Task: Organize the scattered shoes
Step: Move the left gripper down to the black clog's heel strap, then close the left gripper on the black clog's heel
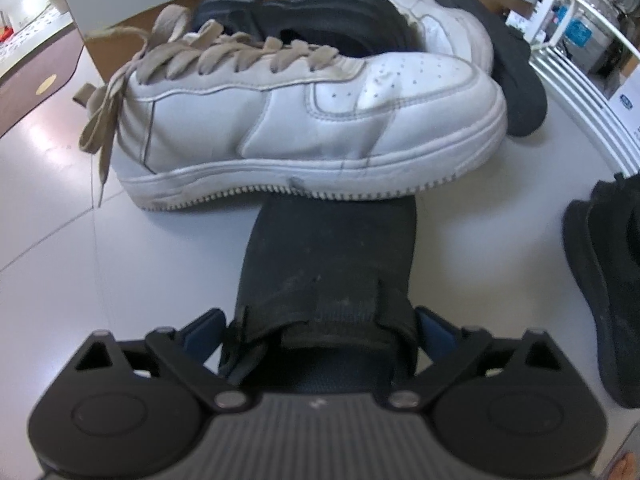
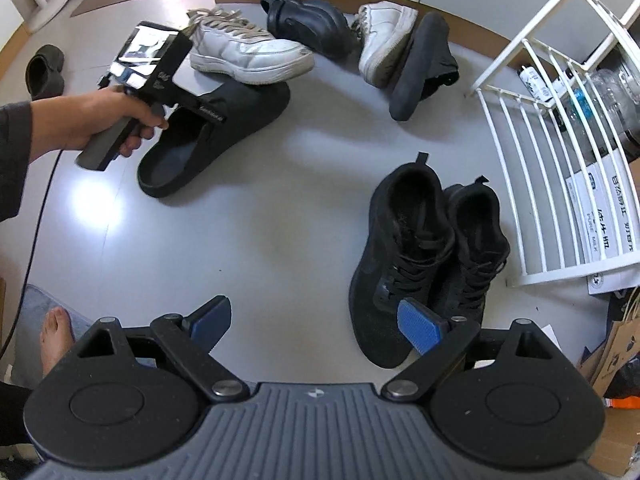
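Black sneaker pair [image 2: 424, 256] stands paired by the white rack [image 2: 560, 160]; the rest lie scattered on the floor. Left gripper [image 1: 320, 332] is clamped on the black slipper [image 1: 332, 264] at its strap. Slipper's long axis runs away from the gripper, toe tucked under the white sneaker [image 1: 304, 120]. Right gripper [image 2: 316, 320] hangs wide open, empty, over bare floor beside the pair.

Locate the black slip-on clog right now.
Black clog lies on the floor, upper left in the right wrist view, toe tucked under the white sneaker; the left gripper is clamped on its upper.
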Tool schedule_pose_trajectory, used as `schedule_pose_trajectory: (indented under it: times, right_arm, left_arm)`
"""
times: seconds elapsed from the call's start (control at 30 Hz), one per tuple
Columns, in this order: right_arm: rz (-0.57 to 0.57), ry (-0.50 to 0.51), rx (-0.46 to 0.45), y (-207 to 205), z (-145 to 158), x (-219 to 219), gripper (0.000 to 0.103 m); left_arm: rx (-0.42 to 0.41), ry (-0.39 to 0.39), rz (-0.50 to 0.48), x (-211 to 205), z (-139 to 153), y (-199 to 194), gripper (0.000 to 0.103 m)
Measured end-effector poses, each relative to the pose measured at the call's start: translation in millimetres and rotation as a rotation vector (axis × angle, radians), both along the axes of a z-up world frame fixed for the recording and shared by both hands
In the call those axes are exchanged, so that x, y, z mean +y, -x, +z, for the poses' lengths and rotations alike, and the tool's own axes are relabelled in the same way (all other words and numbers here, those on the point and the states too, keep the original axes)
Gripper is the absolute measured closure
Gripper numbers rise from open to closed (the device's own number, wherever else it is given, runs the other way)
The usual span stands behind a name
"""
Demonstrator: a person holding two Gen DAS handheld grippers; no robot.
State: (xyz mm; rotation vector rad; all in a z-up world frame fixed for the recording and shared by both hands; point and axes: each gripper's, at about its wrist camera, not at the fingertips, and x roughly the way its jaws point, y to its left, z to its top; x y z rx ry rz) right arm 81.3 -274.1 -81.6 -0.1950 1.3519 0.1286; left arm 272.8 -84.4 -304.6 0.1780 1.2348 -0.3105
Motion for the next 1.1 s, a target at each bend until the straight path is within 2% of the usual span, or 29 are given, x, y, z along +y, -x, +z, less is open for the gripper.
schedule_pose_trajectory:
  times: [0.4, 0.6, 0.9, 0.97, 1.0, 1.03, 1.07, 1.1]
  right_arm:
    - [-0.017, 0.019, -0.018, 7.7, 7.3, -12.4, 0.009]
    - [-0.020, 0.018, -0.030, 10.2, 11.9, -15.4, 0.009]
    - [-0.017, 0.024, -0.028, 9.3, 9.8, -18.8, 0.009]
    - [-0.017, 0.023, -0.031, 9.3, 10.8, -19.2, 0.009]
    - [-0.018, 0.022, -0.033, 9.4, 11.5, -19.4, 0.009]
    - [-0.019, 0.020, -0.038, 9.3, 12.7, -19.5, 0.009]
    - [-0.020, 0.018, -0.042, 9.4, 13.8, -19.5, 0.009]
    - [-0.020, 0.017, -0.043, 9.5, 14.1, -19.6, 0.009]
  left_arm:
    - [0.017, -0.005, -0.035, -29.7, 8.1, 34.0, 0.007]
    - [-0.024, 0.073, -0.005, -34.3, 34.5, 18.2, 0.011]
    - [-0.010, 0.126, -0.021, -29.4, 51.0, 12.4, 0.015]
    - [-0.011, 0.133, -0.033, -28.2, 46.9, 14.2, 0.015]
    - [-0.017, 0.133, -0.043, -29.1, 49.5, 17.7, 0.022]
    - [-0.020, 0.132, -0.049, -30.3, 50.9, 19.8, 0.036]
    - [-0.001, 0.130, -0.039, -30.3, 50.0, 20.5, 0.042]
    - [0.026, 0.127, -0.024, -29.9, 48.3, 20.9, 0.054]
